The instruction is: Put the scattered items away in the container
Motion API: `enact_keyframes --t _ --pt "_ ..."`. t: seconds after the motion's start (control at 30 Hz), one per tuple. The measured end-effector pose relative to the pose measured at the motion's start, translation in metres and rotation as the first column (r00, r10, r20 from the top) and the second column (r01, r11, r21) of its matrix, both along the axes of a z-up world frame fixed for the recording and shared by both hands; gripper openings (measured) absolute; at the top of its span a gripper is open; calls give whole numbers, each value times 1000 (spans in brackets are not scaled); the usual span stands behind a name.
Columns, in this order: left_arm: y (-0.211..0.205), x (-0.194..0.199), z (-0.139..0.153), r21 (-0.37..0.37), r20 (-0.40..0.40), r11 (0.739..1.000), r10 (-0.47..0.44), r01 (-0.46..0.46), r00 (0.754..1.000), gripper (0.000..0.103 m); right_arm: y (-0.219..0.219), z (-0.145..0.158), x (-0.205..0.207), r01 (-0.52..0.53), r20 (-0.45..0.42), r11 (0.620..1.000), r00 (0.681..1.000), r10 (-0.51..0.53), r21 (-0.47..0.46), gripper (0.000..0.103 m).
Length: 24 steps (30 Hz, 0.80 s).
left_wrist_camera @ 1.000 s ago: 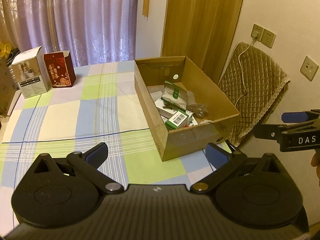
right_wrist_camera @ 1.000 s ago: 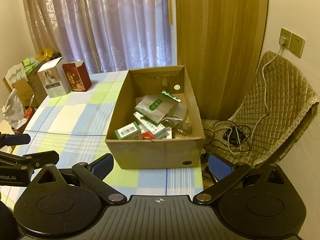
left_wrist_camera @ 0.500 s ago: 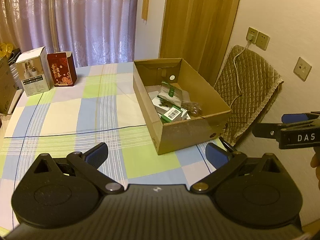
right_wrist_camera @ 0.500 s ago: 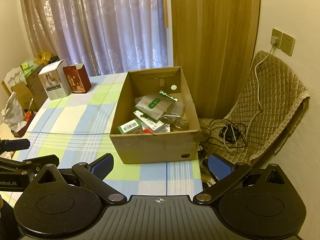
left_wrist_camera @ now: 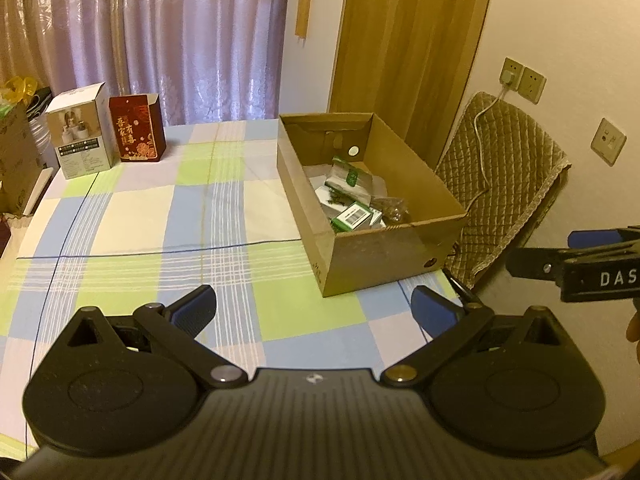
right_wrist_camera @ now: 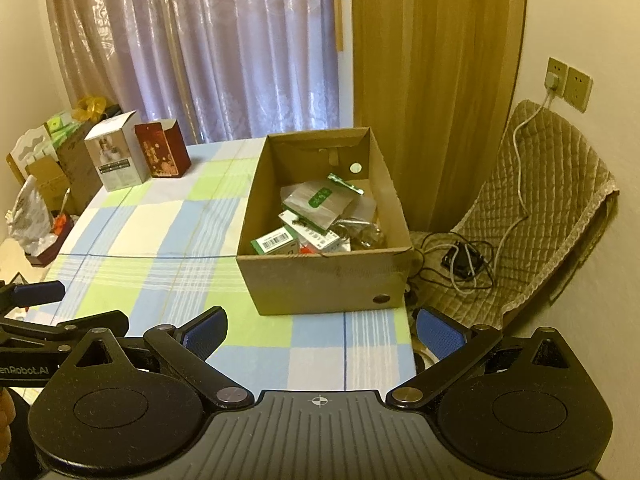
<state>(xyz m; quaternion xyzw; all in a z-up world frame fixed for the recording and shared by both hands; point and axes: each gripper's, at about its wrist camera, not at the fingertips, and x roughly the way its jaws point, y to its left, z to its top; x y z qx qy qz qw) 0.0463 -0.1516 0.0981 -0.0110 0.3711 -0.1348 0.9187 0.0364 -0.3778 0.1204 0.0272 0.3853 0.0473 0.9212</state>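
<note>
An open cardboard box [left_wrist_camera: 384,256] [right_wrist_camera: 324,276] stands at the right edge of the checked tablecloth. Inside it lie several items: a grey pouch with a green label [right_wrist_camera: 318,200], a green and white barcode carton [right_wrist_camera: 276,242] [left_wrist_camera: 354,216], and a clear bag of dark bits [right_wrist_camera: 362,232]. My left gripper [left_wrist_camera: 314,310] hovers open above the cloth, short of the box, holding nothing. My right gripper [right_wrist_camera: 320,330] is open too, in front of the box's near wall. Each gripper shows at the edge of the other's view.
A white carton [left_wrist_camera: 80,136] and a red carton [left_wrist_camera: 138,128] stand at the table's far left corner. A quilted chair [right_wrist_camera: 548,208] with a cable and adapter sits right of the table. Bags and boxes [right_wrist_camera: 44,184] crowd the left side. Curtains hang behind.
Both grippers have drawn back and up from the box, which now looks smaller and farther away. Both stay open, and the items in the box have not moved.
</note>
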Motion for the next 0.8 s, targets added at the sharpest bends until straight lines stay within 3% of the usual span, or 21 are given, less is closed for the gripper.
enact_keyframes --t 0.8 --pt "3 -4 -6 -4 -14 1000 -4 4 1000 102 1 -19 -7 10 -48 1000 999 -10 1 103"
